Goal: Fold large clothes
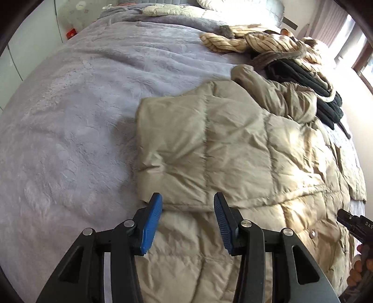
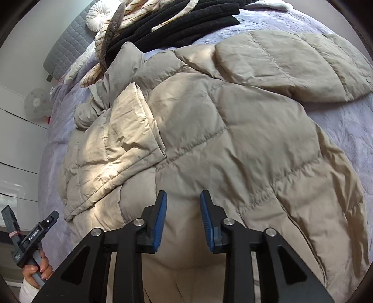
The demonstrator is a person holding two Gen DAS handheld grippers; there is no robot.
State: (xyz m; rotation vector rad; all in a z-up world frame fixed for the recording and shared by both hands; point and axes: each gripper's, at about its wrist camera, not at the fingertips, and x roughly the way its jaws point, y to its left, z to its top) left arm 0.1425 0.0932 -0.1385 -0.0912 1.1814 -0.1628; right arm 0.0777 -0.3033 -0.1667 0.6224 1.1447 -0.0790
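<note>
A large beige quilted puffer coat (image 1: pixel 221 149) lies spread on a lilac fleece bedspread (image 1: pixel 77 111). One sleeve (image 1: pixel 186 139) is folded across its body. My left gripper (image 1: pixel 187 202) is open and empty, its blue pads just above the sleeve's cuff edge. In the right wrist view the coat (image 2: pixel 221 130) fills the middle, with the folded sleeve (image 2: pixel 121 139) at the left and the other sleeve (image 2: pixel 291 63) stretched out at the upper right. My right gripper (image 2: pixel 183 198) is open and empty just above the coat's lower body.
A heap of other clothes, a striped cream garment (image 1: pixel 244 39) and black fleece (image 1: pixel 310 81), lies beyond the coat's collar. It also shows in the right wrist view (image 2: pixel 186 21). A grey headboard (image 2: pixel 70 37) and round cushion (image 2: pixel 100 16) stand behind. White cabinets (image 2: pixel 16 139) are left.
</note>
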